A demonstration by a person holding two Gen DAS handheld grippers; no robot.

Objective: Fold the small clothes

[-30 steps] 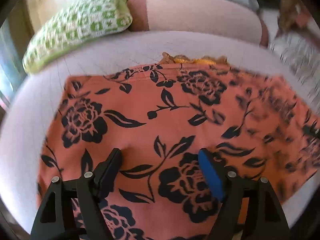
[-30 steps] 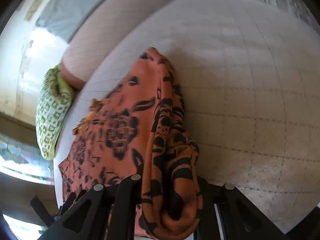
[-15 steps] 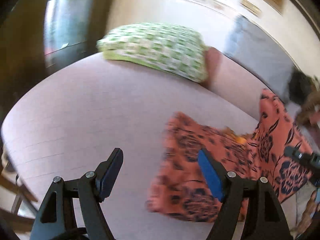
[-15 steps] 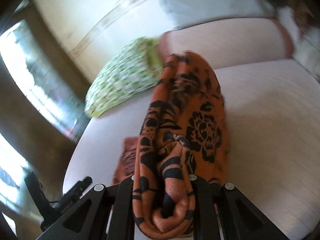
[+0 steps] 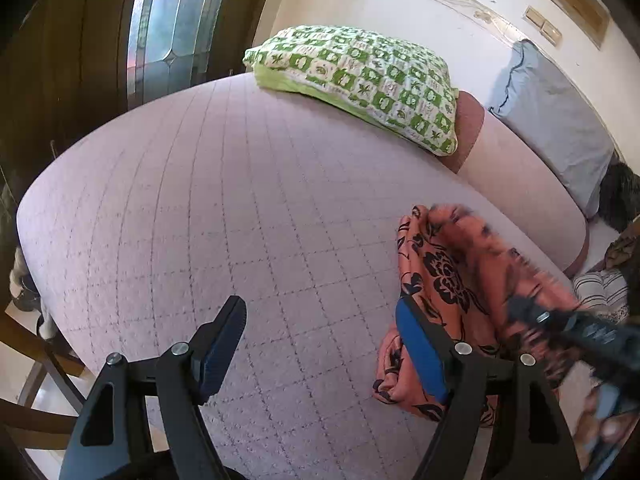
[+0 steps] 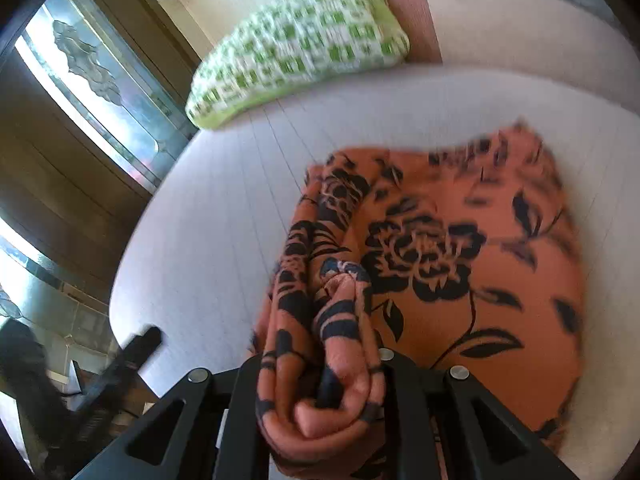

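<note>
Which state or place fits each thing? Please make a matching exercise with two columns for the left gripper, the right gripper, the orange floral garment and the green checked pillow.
1. left gripper
2. right gripper
3. orange floral garment
4. green checked pillow

a. at the bed's far edge
b. open, empty
c. partly bunched, partly spread
d. shut on cloth

Pairs: 1-b, 2-d, 3-c, 4-a

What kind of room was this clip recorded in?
Most likely a bedroom at home: a bed with a pale quilted cover, a green-and-white patterned pillow at its head, and a wooden door with a leaded glass panel beside it.
</note>
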